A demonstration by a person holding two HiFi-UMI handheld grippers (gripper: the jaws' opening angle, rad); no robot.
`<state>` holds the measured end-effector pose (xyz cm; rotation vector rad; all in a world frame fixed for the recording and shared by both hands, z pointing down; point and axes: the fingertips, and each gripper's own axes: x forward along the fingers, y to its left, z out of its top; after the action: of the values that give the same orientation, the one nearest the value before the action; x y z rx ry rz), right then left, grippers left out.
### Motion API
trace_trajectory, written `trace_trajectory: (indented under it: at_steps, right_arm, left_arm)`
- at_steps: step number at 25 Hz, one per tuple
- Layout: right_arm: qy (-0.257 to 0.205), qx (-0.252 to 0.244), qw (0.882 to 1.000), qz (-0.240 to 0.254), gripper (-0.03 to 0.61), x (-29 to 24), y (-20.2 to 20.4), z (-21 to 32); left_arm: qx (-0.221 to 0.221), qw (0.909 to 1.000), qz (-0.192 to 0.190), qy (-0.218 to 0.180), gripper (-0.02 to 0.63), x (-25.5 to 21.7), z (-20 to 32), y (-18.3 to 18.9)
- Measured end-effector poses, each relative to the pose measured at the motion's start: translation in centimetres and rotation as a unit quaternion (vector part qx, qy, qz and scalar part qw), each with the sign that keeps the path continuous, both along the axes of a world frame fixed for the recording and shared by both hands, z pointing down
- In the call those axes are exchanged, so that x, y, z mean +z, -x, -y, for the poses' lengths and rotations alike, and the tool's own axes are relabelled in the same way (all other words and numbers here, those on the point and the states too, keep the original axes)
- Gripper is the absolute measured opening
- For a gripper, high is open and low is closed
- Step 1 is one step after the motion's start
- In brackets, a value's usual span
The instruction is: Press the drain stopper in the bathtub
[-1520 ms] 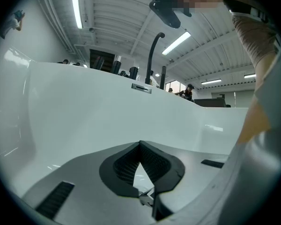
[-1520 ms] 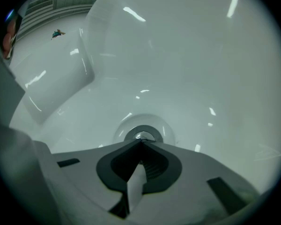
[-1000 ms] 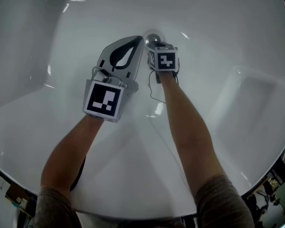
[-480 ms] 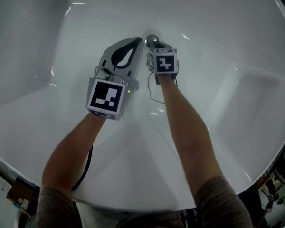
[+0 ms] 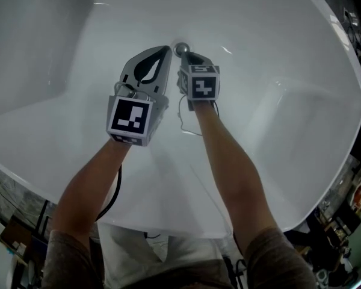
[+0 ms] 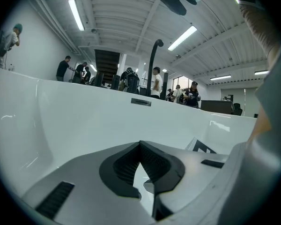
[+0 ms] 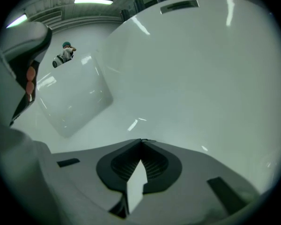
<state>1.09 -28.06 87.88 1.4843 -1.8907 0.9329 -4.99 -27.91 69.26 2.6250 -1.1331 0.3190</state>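
In head view: small round chrome drain stopper (image 5: 180, 48) on floor of glossy white bathtub (image 5: 277, 47), at far end. Just left of stopper, tips of grey plastic left gripper (image 5: 166, 50), lying low over tub floor. Jaws shut tip to tip, nothing held, only teardrop gap behind tips. At stopper's near edge, grey right gripper (image 5: 187, 56), pointed steeply down. Closed likewise, empty; contact with stopper not discernible. Beyond tub rim in left gripper view: standing people (image 6: 155, 81).
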Motion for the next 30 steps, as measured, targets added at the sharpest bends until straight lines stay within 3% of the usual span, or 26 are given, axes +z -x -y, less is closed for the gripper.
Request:
trace_trajectory:
  at_steps: [15, 30]
  right_arm:
    - [-0.043, -0.03, 0.998, 0.035, 0.005, -21.8, 0.2, -5.5]
    - [-0.134, -0.086, 0.986, 0.058, 0.004, -45.8, 0.2, -12.7]
  left_arm:
    - [-0.039, 0.9992, -0.004, -0.005, 0.005, -17.1, -6.4, -1.6]
    - [-0.072, 0.9972, -0.007, -0.018, 0.005, -35.8, -15.2, -1.3]
